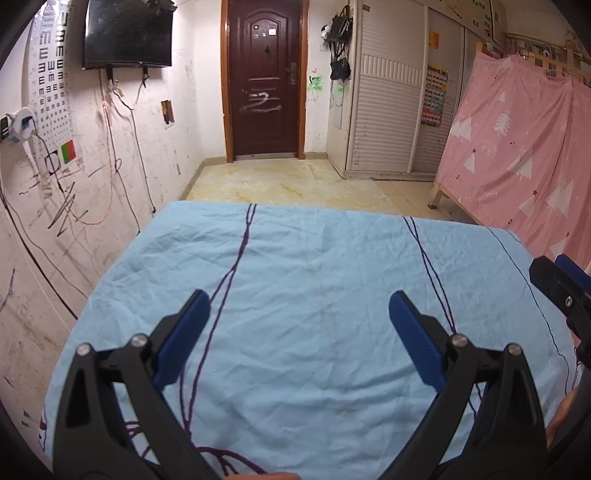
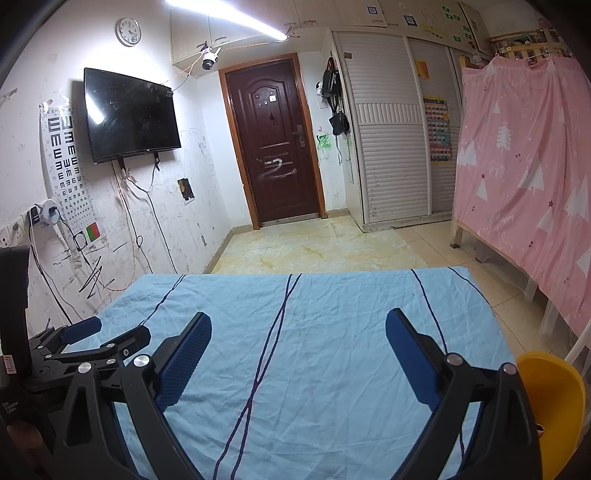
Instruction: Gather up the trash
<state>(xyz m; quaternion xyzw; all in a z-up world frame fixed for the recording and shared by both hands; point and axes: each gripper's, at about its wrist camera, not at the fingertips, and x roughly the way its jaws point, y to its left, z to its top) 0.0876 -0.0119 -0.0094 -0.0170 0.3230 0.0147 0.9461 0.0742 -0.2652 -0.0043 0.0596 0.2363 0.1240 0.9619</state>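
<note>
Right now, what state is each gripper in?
Left gripper: open, holding nothing, above the light blue wrinkled tablecloth.
Right gripper: open, holding nothing.

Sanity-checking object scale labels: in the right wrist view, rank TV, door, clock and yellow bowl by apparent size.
1. Door
2. TV
3. Yellow bowl, unsure against the TV: it sits close to the camera and is cut off by the frame edge
4. Clock, clearly smallest
</note>
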